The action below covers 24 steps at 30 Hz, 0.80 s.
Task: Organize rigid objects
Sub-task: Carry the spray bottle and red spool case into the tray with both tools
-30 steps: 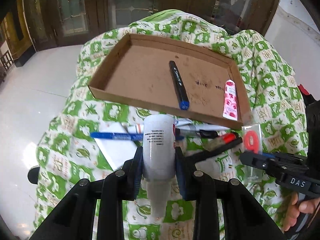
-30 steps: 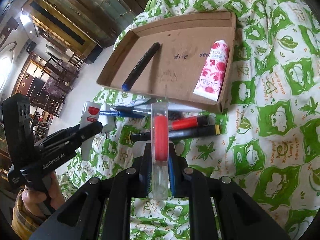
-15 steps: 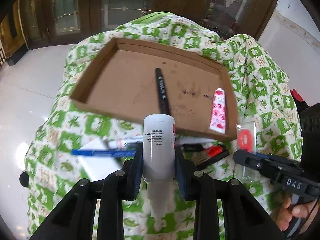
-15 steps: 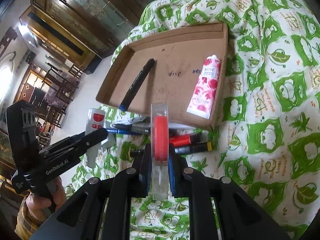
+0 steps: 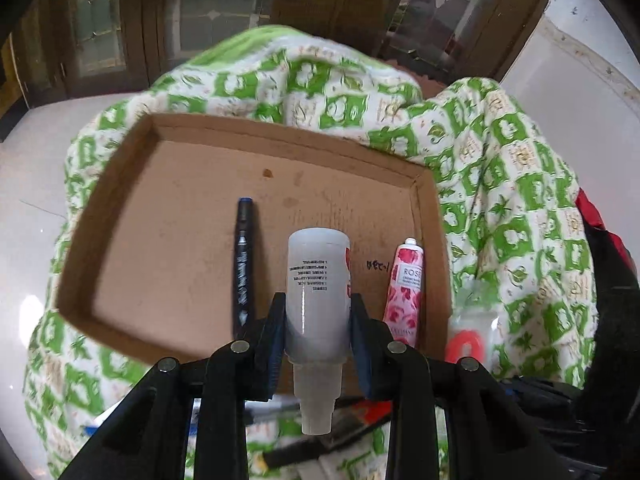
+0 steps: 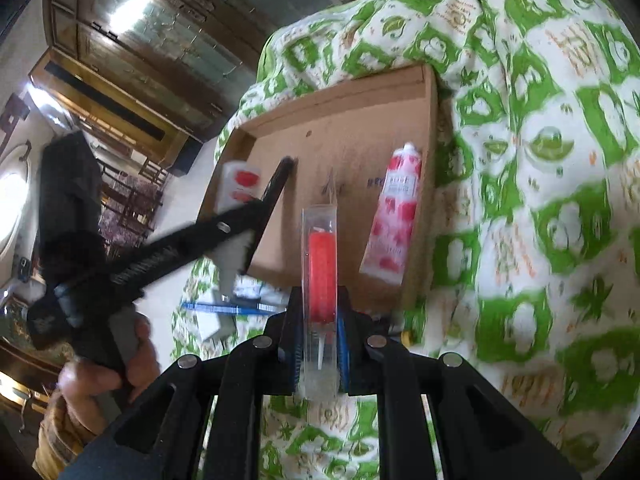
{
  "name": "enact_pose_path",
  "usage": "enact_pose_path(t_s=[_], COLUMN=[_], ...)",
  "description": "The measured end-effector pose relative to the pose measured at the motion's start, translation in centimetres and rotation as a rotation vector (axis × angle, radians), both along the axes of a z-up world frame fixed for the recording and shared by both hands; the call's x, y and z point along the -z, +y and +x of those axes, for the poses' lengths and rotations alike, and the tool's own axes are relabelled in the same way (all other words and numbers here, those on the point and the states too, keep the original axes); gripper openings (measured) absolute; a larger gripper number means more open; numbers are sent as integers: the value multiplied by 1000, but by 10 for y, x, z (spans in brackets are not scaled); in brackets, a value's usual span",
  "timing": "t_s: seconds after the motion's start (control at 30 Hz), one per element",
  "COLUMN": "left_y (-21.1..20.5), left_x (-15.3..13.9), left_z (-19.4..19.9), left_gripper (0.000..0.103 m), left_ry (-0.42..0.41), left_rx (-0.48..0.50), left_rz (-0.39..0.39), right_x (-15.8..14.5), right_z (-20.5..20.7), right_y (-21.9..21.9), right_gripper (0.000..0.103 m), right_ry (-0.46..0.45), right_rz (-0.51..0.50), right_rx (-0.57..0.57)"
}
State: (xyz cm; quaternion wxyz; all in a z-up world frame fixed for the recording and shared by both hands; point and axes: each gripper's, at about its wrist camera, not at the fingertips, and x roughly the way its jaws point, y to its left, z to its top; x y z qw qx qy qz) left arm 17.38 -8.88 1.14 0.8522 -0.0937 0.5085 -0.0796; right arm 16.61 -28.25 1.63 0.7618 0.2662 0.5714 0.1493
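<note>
The left gripper (image 5: 318, 320) is tilting steeply downward over the near half of the cardboard tray (image 5: 280, 140), its jaws pinching a white bottle (image 5: 318, 280). The right gripper (image 6: 320, 344) is angling down at the tray's near right corner, its jaws pressed onto a clear plastic case with a red roll inside (image 6: 320, 272). A hand (image 6: 104, 376) is gripping the left tool's handle.

Compared with a second ago, the left gripper is now out over the tray rather than short of it above the loose pens (image 5: 352, 412); the right one is closer to the tray edge.

The bottle's long axis is running near to far, base pointing far, nozzle near. The case is standing on edge, lengthwise near to far. The black marker (image 5: 243, 268) and pink rose tube (image 5: 404, 288) are lying in the tray, both lengthwise near to far, either side of the bottle.
</note>
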Motion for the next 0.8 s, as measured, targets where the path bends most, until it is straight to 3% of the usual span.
enact_pose_path(t_s=[0.4, 0.8], left_y=[7, 34], left_x=[28, 40], left_z=[32, 34], left_gripper=[31, 31], left_ry=[49, 43], left_rx=[-18, -37], left_rz=[30, 143], right_x=[13, 42], right_z=[49, 71], right_y=[12, 44], right_gripper=[14, 14], right_ry=[-2, 49], right_rz=[-34, -79], right_rx=[14, -61])
